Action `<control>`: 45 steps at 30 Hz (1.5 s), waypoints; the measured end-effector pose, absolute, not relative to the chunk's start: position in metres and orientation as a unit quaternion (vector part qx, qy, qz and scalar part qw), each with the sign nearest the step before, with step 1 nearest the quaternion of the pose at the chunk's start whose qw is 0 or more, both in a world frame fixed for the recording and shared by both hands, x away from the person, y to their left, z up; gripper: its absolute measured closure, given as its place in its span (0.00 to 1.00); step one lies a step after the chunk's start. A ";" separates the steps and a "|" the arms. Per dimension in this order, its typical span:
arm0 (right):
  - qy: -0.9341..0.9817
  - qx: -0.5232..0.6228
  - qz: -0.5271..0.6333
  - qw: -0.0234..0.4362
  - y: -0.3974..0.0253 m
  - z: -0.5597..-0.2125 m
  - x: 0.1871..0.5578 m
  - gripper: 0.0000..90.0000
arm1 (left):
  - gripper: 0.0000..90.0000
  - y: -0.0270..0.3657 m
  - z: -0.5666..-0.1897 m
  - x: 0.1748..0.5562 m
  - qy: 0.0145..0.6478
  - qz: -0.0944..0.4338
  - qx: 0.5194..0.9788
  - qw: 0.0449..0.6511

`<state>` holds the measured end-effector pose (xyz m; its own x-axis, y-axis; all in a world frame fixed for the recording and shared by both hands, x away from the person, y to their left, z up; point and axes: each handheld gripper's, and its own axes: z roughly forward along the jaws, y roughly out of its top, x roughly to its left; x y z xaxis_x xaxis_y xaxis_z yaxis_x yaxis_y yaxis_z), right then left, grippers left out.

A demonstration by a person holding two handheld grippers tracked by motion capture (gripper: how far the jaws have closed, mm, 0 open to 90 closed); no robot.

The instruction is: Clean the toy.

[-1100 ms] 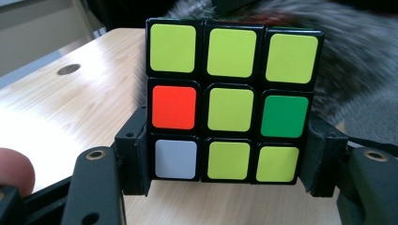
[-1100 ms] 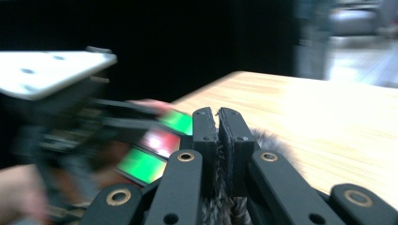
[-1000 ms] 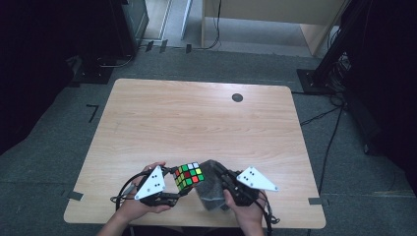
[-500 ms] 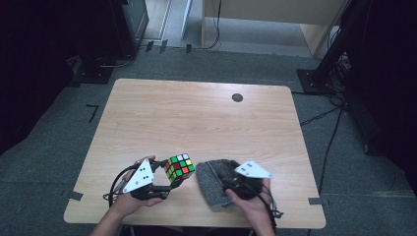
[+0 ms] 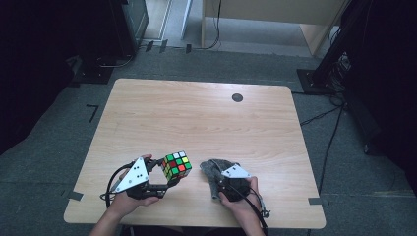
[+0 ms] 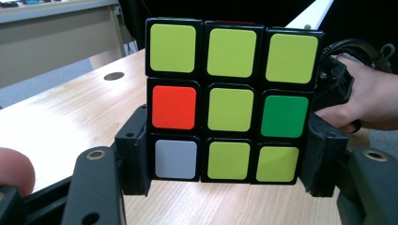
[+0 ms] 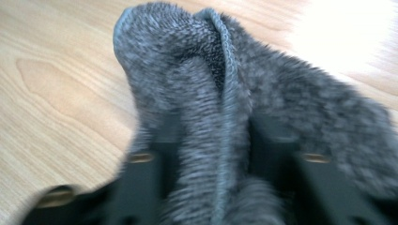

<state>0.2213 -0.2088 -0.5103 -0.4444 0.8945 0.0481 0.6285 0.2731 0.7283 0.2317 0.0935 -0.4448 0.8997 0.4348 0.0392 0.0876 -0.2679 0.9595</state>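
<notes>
Left claw [image 6: 227, 164] clamps a puzzle cube [image 6: 233, 99] just above the wooden desk [image 5: 196, 113]; beside it, the right claw [image 7: 213, 159] pinches a fuzzy grey sock [image 7: 244, 93].

A Rubik's cube [image 6: 233, 99] sits upright, clamped between the left jaws, yellow-green face toward them. A grey fuzzy cloth [image 7: 244, 117] bunches between the right jaws.

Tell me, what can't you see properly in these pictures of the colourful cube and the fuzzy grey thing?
- Cube, left gripper view: one face shows; the others face away, and the left gripper covers its sides.
- Grey cloth, right gripper view: blurred, so what it is stays unclear; it drapes over the right gripper.
- Dark round spot on the table, high view: too small to tell.
</notes>
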 end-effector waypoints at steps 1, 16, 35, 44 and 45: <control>0.769 0.494 0.363 0.180 -0.212 -0.509 0.221 0.82 | 0.38 0.093 -0.445 0.232 0.166 0.146 0.782 0.583; 0.726 0.342 0.590 0.092 -0.200 -0.475 0.199 0.84 | 0.38 0.077 -0.449 0.224 0.135 0.115 0.794 0.581; 0.692 0.337 0.626 0.123 -0.209 -0.455 0.194 0.84 | 0.38 0.075 -0.452 0.224 0.139 0.108 0.793 0.584; 0.728 0.321 0.594 0.121 -0.201 -0.465 0.196 0.84 | 0.38 0.077 -0.450 0.225 0.139 0.103 0.789 0.590; 0.722 0.318 0.601 0.131 -0.202 -0.461 0.195 0.84 | 0.38 0.077 -0.450 0.225 0.138 0.102 0.791 0.587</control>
